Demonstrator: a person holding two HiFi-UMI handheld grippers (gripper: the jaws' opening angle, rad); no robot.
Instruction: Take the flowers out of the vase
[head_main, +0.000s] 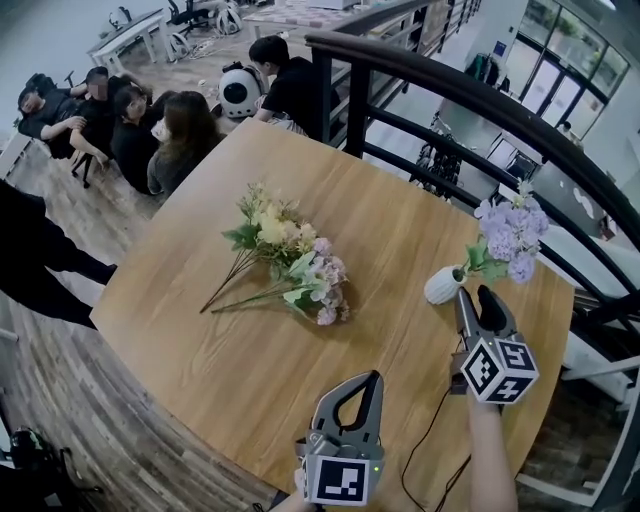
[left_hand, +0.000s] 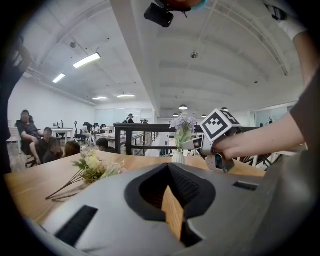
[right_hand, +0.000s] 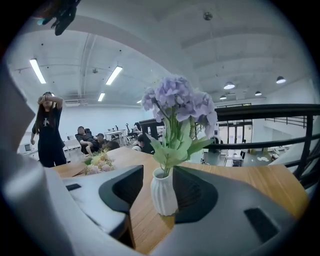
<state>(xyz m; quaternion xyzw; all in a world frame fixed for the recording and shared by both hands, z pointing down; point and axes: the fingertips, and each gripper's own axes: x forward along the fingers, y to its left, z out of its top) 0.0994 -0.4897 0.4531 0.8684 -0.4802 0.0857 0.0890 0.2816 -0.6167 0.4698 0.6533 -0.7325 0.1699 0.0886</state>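
Right tool (head_main: 476, 298) is up at the far right of the round wooden desk (head_main: 200, 340), jaws spread wide, and the small white ribbed vase (head_main: 441, 286) stands upright right at its tips. From the right gripper view the vase sits framed between the two jaws, with bare wood showing on either side of it, so neither pad is pressing on it. The purple flowers (head_main: 512, 232) are in the vase, green leaves splaying out just above the neck and the blooms leaning out toward the desk's right edge. Over in the middle of the desk lies a loose bunch of yellow, pink and cream flowers (head_main: 290, 262), flat on its side, stems pointing down toward the near left. Left tool (head_main: 372, 378) hangs low at the near edge, well apart from both bunches, its jaws drawn in to a narrow slit with nothing between them but a sliver of wood behind. A thin black cable (head_main: 425, 445) trails across the desk between the two tools. Behind the desk runs a dark railing (head_main: 450, 90), and a group of people (head_main: 120, 120) sits on the floor at far left.
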